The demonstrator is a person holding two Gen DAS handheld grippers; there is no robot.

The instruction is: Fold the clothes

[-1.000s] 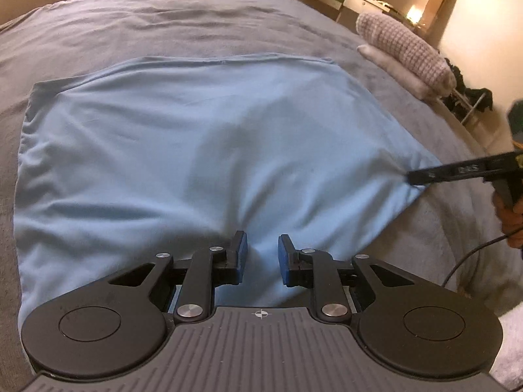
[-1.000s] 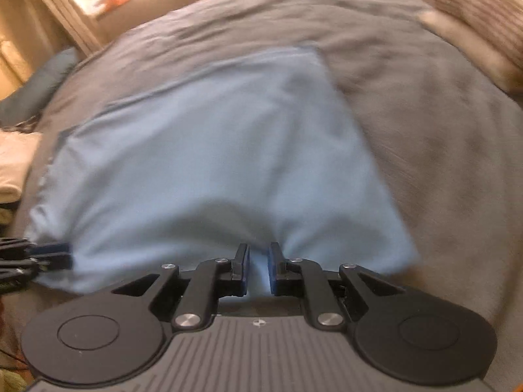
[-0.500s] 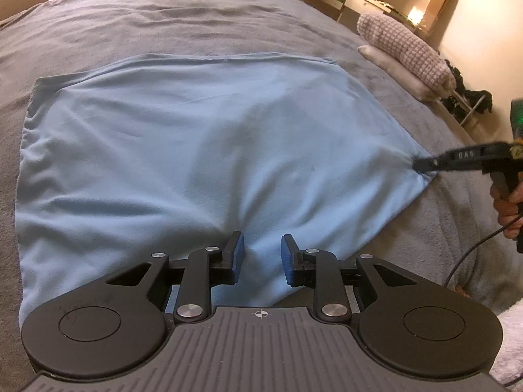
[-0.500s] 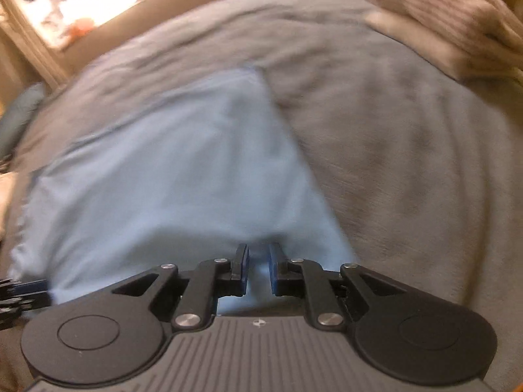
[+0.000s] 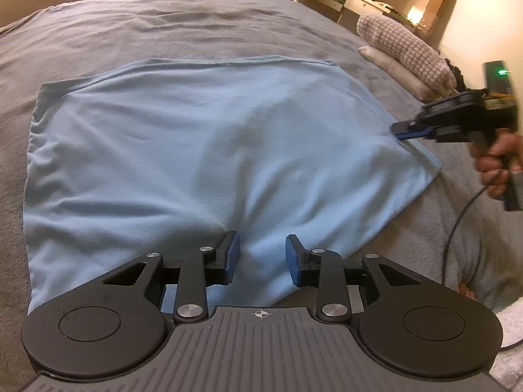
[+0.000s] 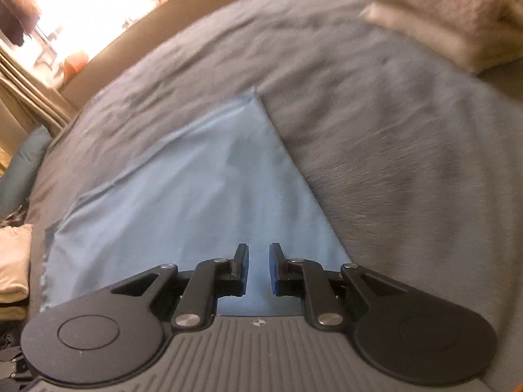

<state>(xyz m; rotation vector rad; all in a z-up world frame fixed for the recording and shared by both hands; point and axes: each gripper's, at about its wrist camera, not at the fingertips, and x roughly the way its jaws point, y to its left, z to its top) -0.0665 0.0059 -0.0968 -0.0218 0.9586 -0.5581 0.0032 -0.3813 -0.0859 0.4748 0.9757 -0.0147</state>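
Note:
A light blue cloth (image 5: 196, 147) lies spread flat on the grey bed cover (image 5: 163, 23), with a few soft creases near me. My left gripper (image 5: 261, 251) hovers open over its near edge and holds nothing. In the left wrist view my right gripper (image 5: 400, 129) touches the cloth's right edge, a little above its free right corner, and a hand (image 5: 493, 163) holds it. In the blurred right wrist view the right gripper (image 6: 258, 261) stands slightly open over the cloth (image 6: 196, 196) beside that edge. Nothing is pinched between its fingers.
A knitted pillow (image 5: 402, 45) on a white one lies at the bed's far right, also the blurred pillow (image 6: 441, 9). A black cable (image 5: 457, 222) trails from the right gripper. Folded cream clothes (image 6: 13, 261) and a teal cushion (image 6: 23, 170) sit off the bed's left side.
My left gripper's fingers have spread wider over the cloth. The right gripper has left the cloth's right corner, which now lies flat, and has moved up along the right edge.

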